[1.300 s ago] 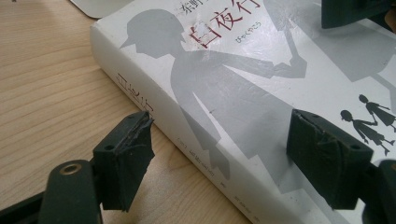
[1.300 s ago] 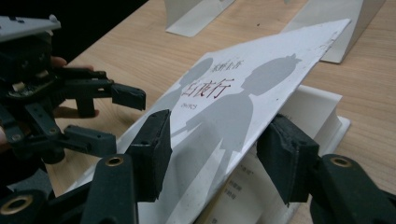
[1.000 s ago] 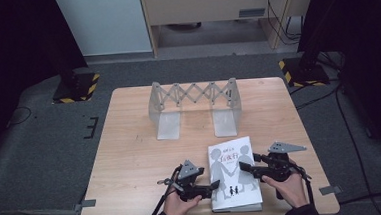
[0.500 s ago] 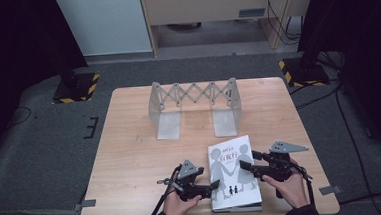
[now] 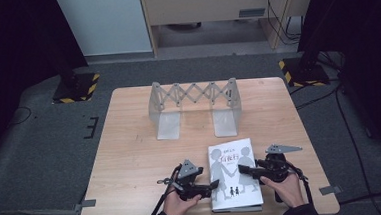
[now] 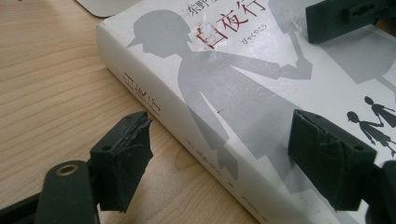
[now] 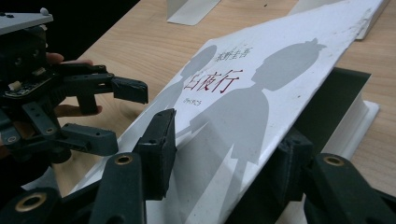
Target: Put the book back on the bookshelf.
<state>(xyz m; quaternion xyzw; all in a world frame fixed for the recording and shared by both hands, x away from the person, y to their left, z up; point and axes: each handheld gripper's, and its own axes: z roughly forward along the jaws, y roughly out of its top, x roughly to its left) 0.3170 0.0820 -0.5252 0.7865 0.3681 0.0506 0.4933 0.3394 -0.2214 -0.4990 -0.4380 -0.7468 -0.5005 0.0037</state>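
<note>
A white hardcover book point(image 5: 234, 177) with grey silhouettes and red title characters lies near the table's front edge. My left gripper point(image 5: 214, 185) sits at its spine side, open. One jaw hovers over the table by the spine point(image 6: 154, 109) and the other over the cover point(image 6: 219, 158). My right gripper point(image 5: 242, 169) reaches in from the book's right. The front cover point(image 7: 243, 107) is raised at an angle and passes between its jaws, one above and one underneath. These jaws have just been closing, and a gap still shows. The left gripper point(image 7: 123, 112) is visible beyond.
A grey metal expanding book rack point(image 5: 193, 100) with two flat feet stands at the middle back of the wooden table point(image 5: 131, 161). Bare wood lies between rack and book. A hand point(image 5: 177, 208) holds each gripper at the front edge.
The right gripper's jaws look slightly narrower around the cover's edge. Both hands and the book stay where they were.
</note>
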